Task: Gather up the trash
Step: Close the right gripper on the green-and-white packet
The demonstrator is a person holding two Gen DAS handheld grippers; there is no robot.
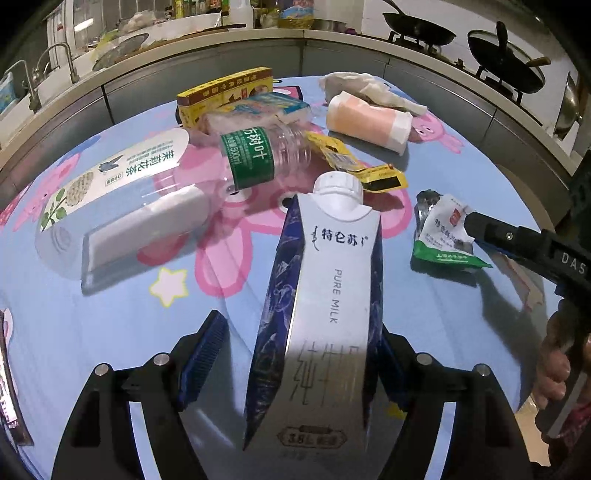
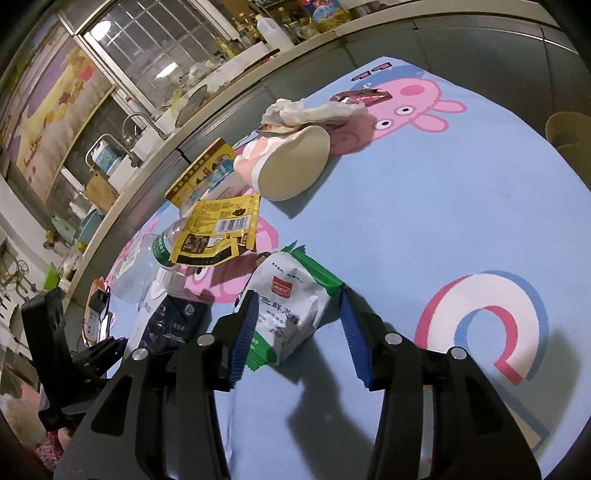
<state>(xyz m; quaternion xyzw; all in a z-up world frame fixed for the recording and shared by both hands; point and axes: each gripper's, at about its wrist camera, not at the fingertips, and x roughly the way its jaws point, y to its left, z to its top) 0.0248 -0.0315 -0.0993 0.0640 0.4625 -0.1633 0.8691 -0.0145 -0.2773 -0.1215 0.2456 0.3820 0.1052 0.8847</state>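
A white and dark blue milk carton [image 1: 332, 295] lies on the blue cartoon tablecloth [image 1: 110, 332], its cap pointing away. My left gripper [image 1: 299, 325] straddles its lower half with jaws open: a gap shows beside the left pad [image 1: 203, 354], and the right finger is partly hidden behind the carton. A crumpled white and green wrapper [image 2: 291, 310] lies between the blue pads of my right gripper [image 2: 299, 295], which is open, its right pad clear of the wrapper. The left wrist view shows that wrapper [image 1: 443, 236] at the right, with a right finger at it.
Other litter lies beyond: a yellow pouch [image 1: 354, 162], a clear bottle with a green label [image 1: 251, 155], a white tea bottle [image 1: 110, 192], a yellow box [image 1: 225, 92], a pink paper cup [image 2: 291, 166] and crumpled tissue [image 2: 295, 110]. A counter with woks [image 1: 417, 26] curves behind.
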